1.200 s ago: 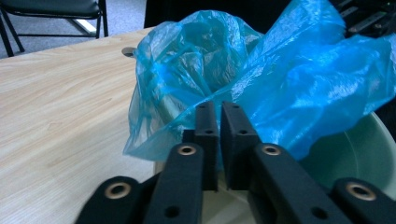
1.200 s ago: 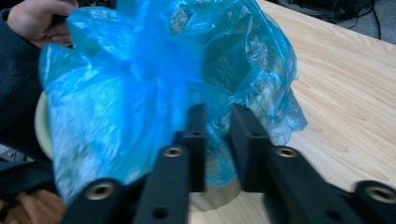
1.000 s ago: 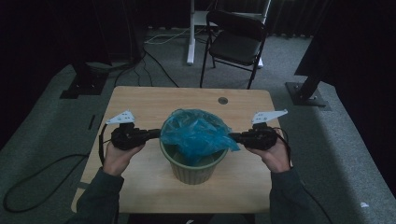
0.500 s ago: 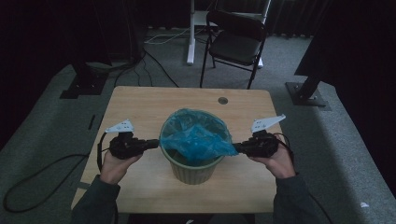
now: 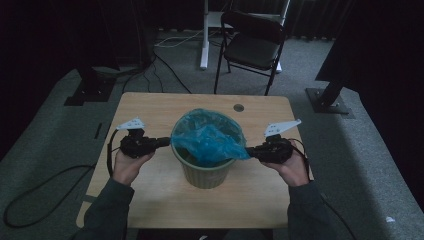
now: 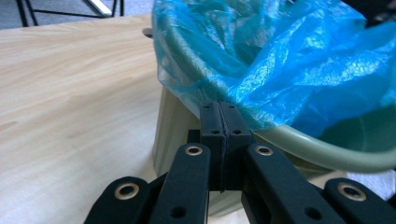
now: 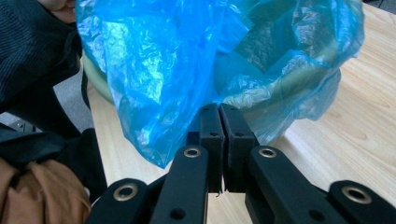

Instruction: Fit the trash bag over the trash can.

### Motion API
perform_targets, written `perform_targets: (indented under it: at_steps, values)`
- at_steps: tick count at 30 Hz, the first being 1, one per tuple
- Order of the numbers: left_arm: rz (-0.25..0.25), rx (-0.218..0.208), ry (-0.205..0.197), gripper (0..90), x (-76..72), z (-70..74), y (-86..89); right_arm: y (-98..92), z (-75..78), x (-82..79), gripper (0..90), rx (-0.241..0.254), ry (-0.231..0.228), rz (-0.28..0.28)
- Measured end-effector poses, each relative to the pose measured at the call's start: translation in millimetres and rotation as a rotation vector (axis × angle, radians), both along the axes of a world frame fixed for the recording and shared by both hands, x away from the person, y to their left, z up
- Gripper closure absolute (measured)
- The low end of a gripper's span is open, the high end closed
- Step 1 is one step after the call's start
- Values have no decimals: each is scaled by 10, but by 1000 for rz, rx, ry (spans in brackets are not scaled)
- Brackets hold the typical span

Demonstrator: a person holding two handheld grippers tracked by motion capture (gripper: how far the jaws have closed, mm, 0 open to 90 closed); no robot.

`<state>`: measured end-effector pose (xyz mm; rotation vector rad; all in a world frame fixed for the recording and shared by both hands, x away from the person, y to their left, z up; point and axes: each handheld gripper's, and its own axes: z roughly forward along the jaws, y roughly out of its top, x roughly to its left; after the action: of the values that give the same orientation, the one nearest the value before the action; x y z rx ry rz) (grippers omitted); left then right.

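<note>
High view: a pale green bin (image 5: 205, 170) stands at the centre of the frame on the wooden table (image 5: 150, 112), with a blue bag (image 5: 210, 137) draped in and over its mouth. The left tongs (image 5: 162, 142) come in from the left and meet the bag at the rim; the right tongs (image 5: 251, 151) come in from the right, where a flap of film hangs past the rim.

Left gripper view: the left tongs (image 6: 224, 114) are pressed together at lower centre, pinching the bag's edge (image 6: 243, 109) right against the bin's rim (image 6: 327, 151).

Right gripper view: the right tongs (image 7: 219, 114) are likewise pressed together on a fold of the bag (image 7: 154, 84), which sags loose toward the lower left while the bin (image 7: 280, 79) sits behind.

The step looks like stretching the bag's hem over the rim. Doing it well means keeping both pinches firm, pulling outward evenly, then down over the lip, gently enough that the thin film does not tear or tip the bin.
</note>
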<state>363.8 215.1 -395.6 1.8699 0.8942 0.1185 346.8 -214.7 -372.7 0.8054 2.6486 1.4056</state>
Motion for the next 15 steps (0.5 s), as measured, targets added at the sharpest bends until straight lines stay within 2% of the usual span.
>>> perform_targets:
  at_steps: [4, 5, 8, 12, 15]
  values:
    - [15, -10, 2, 890, 105, -12, 18, 54, 6, 27, 858, -6, -8, 0]
    - [29, -10, 2, 881, 133, -28, 27, 60, 47, 35, 796, -11, -31, -19]
    - [42, -17, -5, 859, 123, -23, 46, 16, 111, 49, 746, 10, -57, -59]
    - [57, -23, -20, 829, 113, 19, 72, -19, 184, 82, 725, 37, -85, -99]
    - [67, -22, -32, 802, 128, 66, 82, -3, 220, 111, 711, 30, -93, -112]
